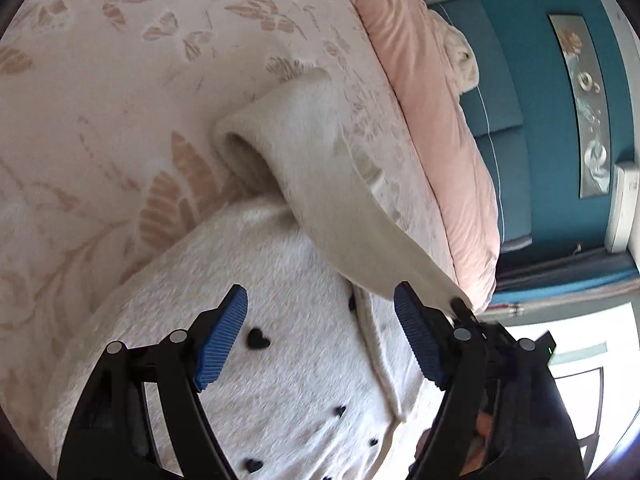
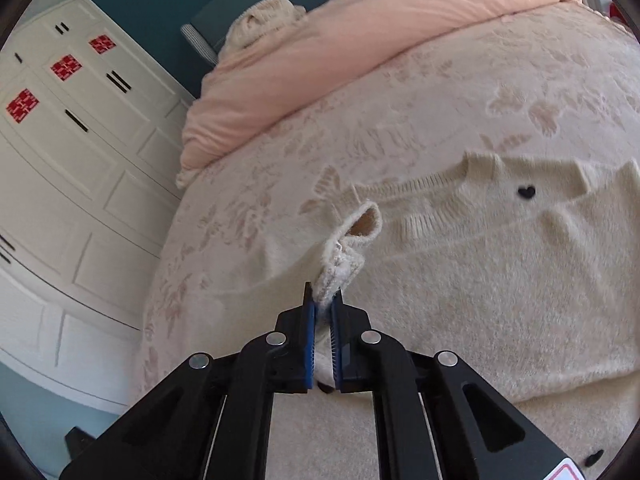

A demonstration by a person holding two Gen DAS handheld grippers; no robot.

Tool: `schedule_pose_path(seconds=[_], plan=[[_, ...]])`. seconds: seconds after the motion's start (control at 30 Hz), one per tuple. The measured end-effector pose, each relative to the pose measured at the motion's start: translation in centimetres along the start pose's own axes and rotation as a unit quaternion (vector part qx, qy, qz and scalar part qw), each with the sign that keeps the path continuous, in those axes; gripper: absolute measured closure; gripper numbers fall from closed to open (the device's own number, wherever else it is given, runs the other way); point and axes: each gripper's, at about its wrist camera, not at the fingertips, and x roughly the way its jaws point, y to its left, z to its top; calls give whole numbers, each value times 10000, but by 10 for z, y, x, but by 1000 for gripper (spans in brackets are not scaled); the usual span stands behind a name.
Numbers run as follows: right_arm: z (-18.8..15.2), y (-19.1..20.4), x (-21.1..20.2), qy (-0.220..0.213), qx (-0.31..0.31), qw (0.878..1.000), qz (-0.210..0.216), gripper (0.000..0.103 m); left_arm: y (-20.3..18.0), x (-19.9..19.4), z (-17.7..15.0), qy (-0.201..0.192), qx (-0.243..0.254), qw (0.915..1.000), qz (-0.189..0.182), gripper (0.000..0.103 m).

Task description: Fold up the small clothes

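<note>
A small cream knit sweater point(image 2: 500, 280) with black hearts lies flat on the floral bedspread point(image 2: 440, 120). My right gripper point(image 2: 323, 300) is shut on the cuff of its sleeve point(image 2: 352, 236) and holds it lifted off the bed. In the left wrist view the sweater body point(image 1: 280, 320) lies under my left gripper point(image 1: 320, 304), which is open and empty just above it. The lifted sleeve point(image 1: 320, 184) runs from its cuff opening to the right gripper's tip point(image 1: 460, 306) at the right.
A pink duvet point(image 2: 360, 52) is bunched along the far side of the bed, with a cream knit item point(image 2: 264, 20) on it. White cabinets point(image 2: 60, 160) stand to the left of the bed. A teal wall point(image 1: 540, 80) lies behind it.
</note>
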Motion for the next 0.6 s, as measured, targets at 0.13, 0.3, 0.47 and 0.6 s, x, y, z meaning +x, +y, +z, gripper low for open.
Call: schedule_pose_path(seconds=[0.13, 0.3, 0.47, 0.6], plan=[[34, -26, -57, -635, -238, 9973, -287, 96, -22, 11, 3, -112, 158, 9998, -7, 30], [16, -132, -47, -94, 300, 9907, -1324, 96, -26, 50, -17, 308, -90, 9994, 123, 29], [-10, -165, -41, 128, 554, 9908, -1225, 96, -26, 87, -20, 411, -524, 9974, 259, 30], [4, -145, -51, -124, 377, 9951, -909, 96, -45, 93, 1, -177, -36, 9968, 781, 73]])
